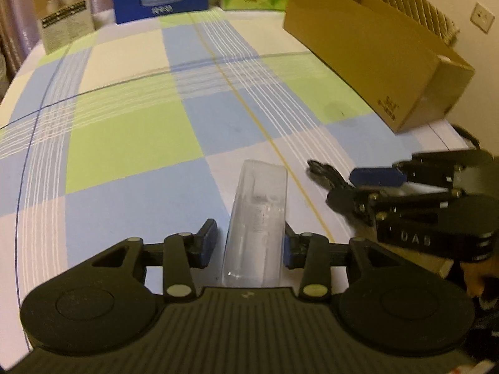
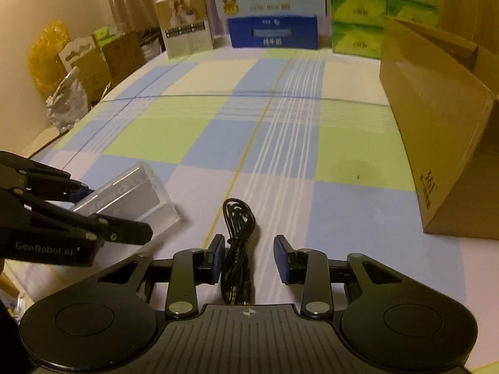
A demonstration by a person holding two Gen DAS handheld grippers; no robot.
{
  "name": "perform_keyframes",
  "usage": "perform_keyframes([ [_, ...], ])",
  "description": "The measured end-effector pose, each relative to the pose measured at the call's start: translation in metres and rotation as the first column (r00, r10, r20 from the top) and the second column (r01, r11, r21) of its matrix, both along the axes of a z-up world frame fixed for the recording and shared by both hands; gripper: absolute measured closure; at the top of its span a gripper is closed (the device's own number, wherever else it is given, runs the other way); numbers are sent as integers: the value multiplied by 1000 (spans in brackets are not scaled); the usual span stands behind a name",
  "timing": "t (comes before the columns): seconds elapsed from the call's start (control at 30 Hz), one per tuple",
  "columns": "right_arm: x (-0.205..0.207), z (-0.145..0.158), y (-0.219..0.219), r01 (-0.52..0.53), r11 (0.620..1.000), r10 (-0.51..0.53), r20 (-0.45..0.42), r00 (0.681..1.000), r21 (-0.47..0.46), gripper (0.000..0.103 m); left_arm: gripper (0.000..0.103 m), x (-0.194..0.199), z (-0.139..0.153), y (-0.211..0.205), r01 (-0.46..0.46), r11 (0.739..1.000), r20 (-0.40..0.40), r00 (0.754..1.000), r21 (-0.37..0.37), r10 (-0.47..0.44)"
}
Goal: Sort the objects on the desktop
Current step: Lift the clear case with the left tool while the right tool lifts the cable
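left gripper (image 1: 251, 243) sits w/ jaws part open around the clear plastic case (image 1: 255, 224); right pad touches its side, left pad a bit off, so no firm hold yet, prob lining up a squeeze. right gripper (image 2: 249, 258) is spread wide over the black cable (image 2: 237, 249), which lies loose on the checked tablecloth (image 2: 187, 134) between the fingers. cardboard box (image 2: 436, 131) stands open to the right, likely the drop spot for both.
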State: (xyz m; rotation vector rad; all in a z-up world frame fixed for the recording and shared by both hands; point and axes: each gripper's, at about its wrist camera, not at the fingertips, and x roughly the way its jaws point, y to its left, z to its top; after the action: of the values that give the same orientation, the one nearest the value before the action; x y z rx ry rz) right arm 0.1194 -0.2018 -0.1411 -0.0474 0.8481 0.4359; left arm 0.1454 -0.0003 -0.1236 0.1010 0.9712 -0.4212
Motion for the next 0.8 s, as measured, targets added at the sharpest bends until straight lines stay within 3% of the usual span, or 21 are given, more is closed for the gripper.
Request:
perform_keyframes([
  [0.2, -1, -2, 1, 9, 999, -11, 43, 999, 40, 71, 67, 0, -1, 1, -8, 1000, 44, 999, -14, 9],
  [0.37, -6, -6, 12, -24, 1000, 24, 75, 997, 0, 71, 67, -4, -5, -6, 38, 998, 59, 997, 40, -41],
  [0.53, -14, -10, 18, -46, 998, 50, 114, 992, -34, 72, 67, -5, -10, -7, 32, 999, 59, 998, 35, -35],
  [0.67, -15, -11, 17, -40, 998, 44, 116, 992, -38, 81, 68, -8, -9, -8, 41, 998, 68, 997, 48, -45],
  [0.8, -17, -12, 21, -57, 996, 65, 131, 989, -62, 89, 77, -8, -8, -9, 47, 997, 78, 996, 66, -52],
])
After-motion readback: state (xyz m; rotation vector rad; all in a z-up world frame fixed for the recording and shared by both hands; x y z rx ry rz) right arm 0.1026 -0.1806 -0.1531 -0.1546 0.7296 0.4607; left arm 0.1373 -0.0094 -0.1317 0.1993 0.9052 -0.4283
